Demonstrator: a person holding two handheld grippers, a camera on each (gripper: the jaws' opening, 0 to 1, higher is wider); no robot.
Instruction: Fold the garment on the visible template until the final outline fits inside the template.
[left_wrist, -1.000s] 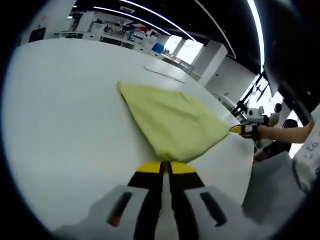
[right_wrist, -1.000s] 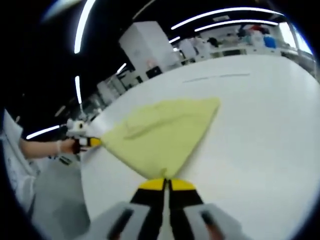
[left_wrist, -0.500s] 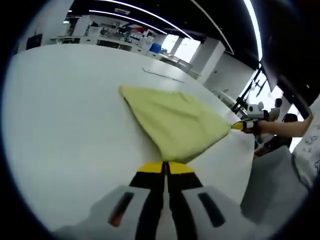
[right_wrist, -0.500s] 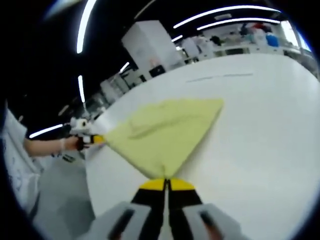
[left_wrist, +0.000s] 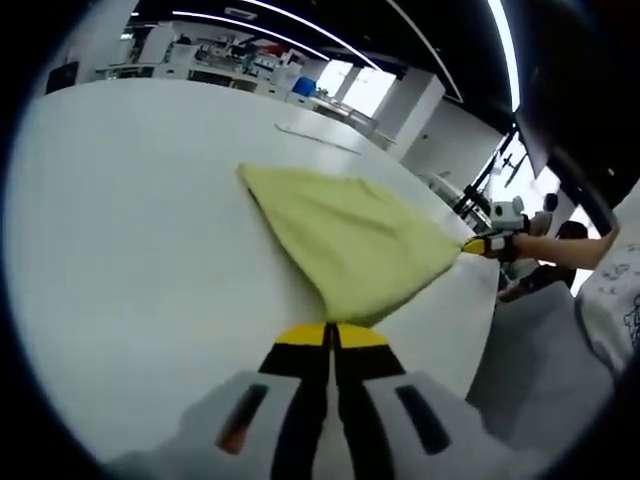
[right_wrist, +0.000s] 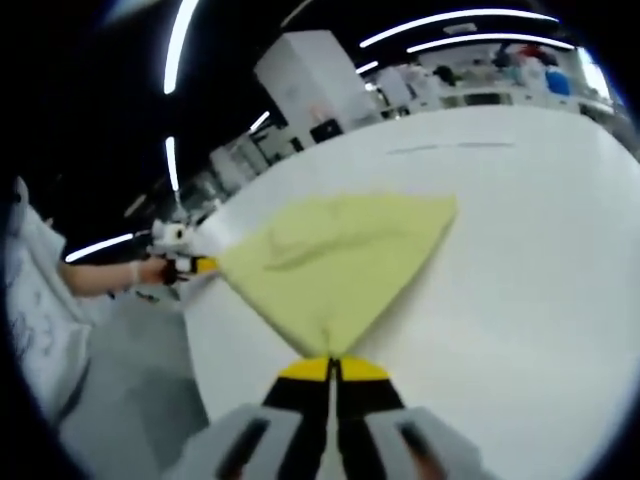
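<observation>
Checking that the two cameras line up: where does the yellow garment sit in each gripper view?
Left gripper view: the yellow garment lies mid-frame on the white table, one corner pinched in the left gripper, another in the right gripper at right.
Right gripper view: the garment lies mid-frame, a corner in the right gripper, the left gripper at left.
Shared landmark: the thin line marked on the table beyond the garment.

The yellow-green cloth garment (left_wrist: 345, 235) lies on the white table (left_wrist: 130, 220), near its near edge. The left gripper (left_wrist: 331, 332) holds the garment's near left corner, and the right gripper (right_wrist: 331, 366) its near right corner. A thin line marking (left_wrist: 318, 139) lies on the table beyond the garment.
</observation>
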